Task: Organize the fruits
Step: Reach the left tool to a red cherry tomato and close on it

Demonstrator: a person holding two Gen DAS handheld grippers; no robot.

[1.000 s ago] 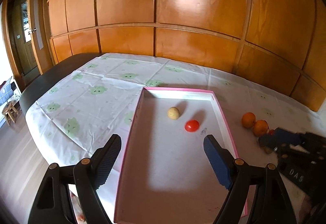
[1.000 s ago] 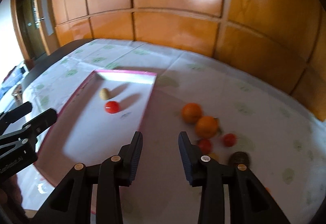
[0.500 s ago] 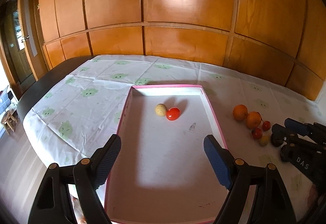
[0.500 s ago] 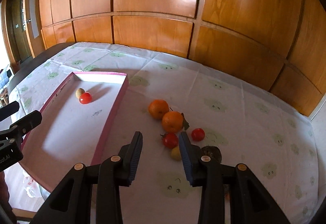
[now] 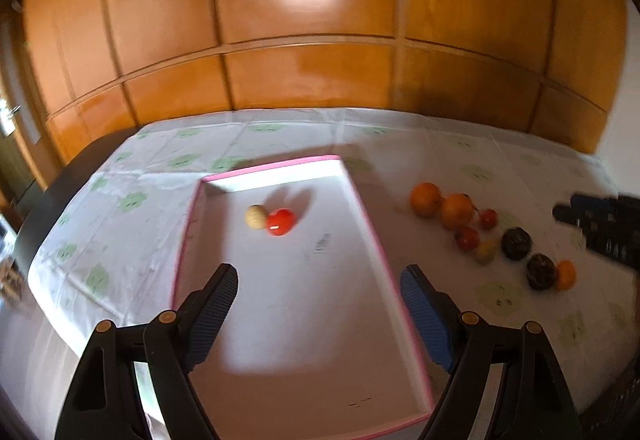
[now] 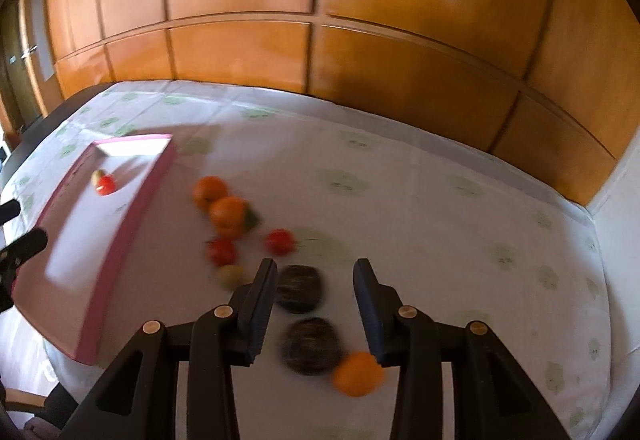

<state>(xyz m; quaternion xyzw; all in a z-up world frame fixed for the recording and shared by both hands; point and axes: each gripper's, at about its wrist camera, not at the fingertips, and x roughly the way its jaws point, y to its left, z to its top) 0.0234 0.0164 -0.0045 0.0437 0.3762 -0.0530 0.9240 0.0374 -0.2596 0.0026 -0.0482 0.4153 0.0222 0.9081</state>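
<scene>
Both grippers angle downward. The left gripper (image 5: 318,310) has its fingers (image 5: 212,314) spread wide with nothing between them. The right gripper (image 6: 315,304) stands partly parted, its ribbed fingers (image 6: 262,304) gripping nothing. In the left wrist view its dark tip shows blurred at the right edge.

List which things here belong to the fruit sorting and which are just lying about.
Part of the job:
- pink-rimmed tray
- red tomato and pale round fruit, in the tray
- loose oranges, tomatoes, dark fruits on the cloth

Just there:
- patterned tablecloth
- wooden wall panels
</scene>
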